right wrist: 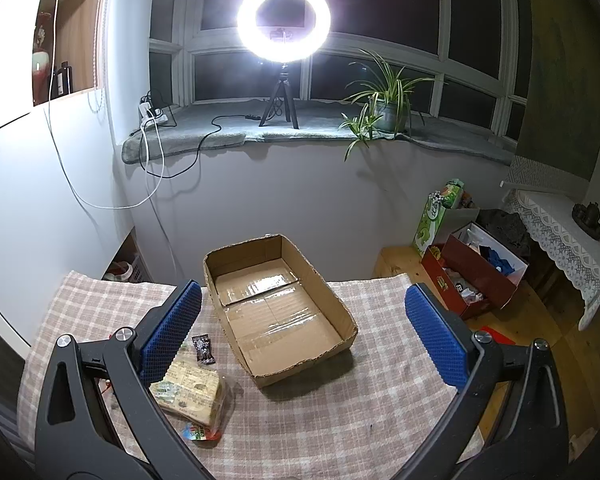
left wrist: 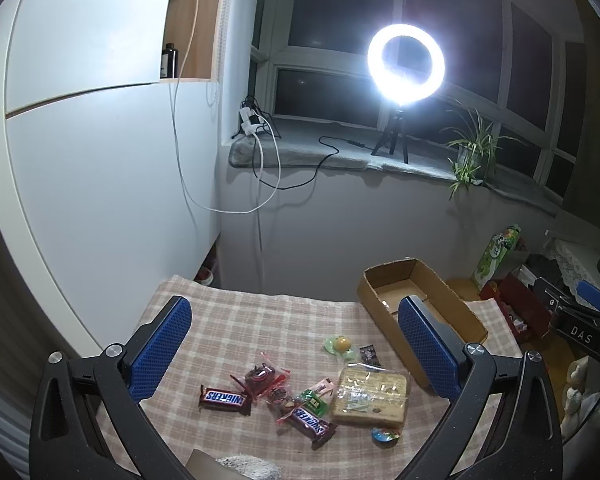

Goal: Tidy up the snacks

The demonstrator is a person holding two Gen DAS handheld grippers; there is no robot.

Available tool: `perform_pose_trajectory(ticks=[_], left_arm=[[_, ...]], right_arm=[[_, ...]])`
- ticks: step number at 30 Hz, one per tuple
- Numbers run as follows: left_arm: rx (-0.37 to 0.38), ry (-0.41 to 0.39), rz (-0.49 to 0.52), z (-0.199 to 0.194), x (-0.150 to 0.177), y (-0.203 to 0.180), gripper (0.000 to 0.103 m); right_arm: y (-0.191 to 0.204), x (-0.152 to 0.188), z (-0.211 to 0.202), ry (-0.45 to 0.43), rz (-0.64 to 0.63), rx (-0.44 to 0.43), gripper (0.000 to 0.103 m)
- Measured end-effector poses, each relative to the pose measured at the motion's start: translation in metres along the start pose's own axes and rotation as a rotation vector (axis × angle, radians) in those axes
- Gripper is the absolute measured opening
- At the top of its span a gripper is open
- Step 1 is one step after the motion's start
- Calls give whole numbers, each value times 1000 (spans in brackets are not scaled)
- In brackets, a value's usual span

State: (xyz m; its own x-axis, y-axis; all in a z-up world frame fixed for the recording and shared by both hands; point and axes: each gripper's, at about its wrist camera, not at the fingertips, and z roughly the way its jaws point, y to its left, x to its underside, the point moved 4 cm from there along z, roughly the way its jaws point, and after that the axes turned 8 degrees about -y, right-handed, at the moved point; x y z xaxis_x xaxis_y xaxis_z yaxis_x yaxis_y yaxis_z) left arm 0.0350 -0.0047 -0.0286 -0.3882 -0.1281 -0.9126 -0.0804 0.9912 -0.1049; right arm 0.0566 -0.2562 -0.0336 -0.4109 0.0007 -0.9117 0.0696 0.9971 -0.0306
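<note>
Snacks lie on the checked tablecloth point(left wrist: 260, 320): two Snickers bars point(left wrist: 225, 399) point(left wrist: 312, 426), red-wrapped candies point(left wrist: 260, 376), a green candy point(left wrist: 314, 402), a yellow jelly cup point(left wrist: 340, 345), a small dark packet point(left wrist: 369, 354), a wrapped cracker pack point(left wrist: 370, 396) and a round red cup point(left wrist: 385, 436). An empty open cardboard box point(right wrist: 278, 316) stands right of them. My left gripper point(left wrist: 296, 344) is open and empty above the snacks. My right gripper point(right wrist: 304, 328) is open and empty over the box; the cracker pack point(right wrist: 192, 394) lies beside its left finger.
A ring light on a tripod point(right wrist: 283, 20) and a potted plant point(right wrist: 388, 104) stand on the windowsill. A red box point(right wrist: 470, 280) and a green carton point(right wrist: 436, 216) sit on the floor to the right. A white cabinet point(left wrist: 100, 160) is on the left.
</note>
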Motion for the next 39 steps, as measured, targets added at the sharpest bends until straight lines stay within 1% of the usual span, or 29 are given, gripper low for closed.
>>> perform_pose_trajectory(ticks=[39], left_arm=[[2, -9, -1, -5, 1, -1, 102]], right_arm=[[2, 3, -3, 8, 3, -2, 103]])
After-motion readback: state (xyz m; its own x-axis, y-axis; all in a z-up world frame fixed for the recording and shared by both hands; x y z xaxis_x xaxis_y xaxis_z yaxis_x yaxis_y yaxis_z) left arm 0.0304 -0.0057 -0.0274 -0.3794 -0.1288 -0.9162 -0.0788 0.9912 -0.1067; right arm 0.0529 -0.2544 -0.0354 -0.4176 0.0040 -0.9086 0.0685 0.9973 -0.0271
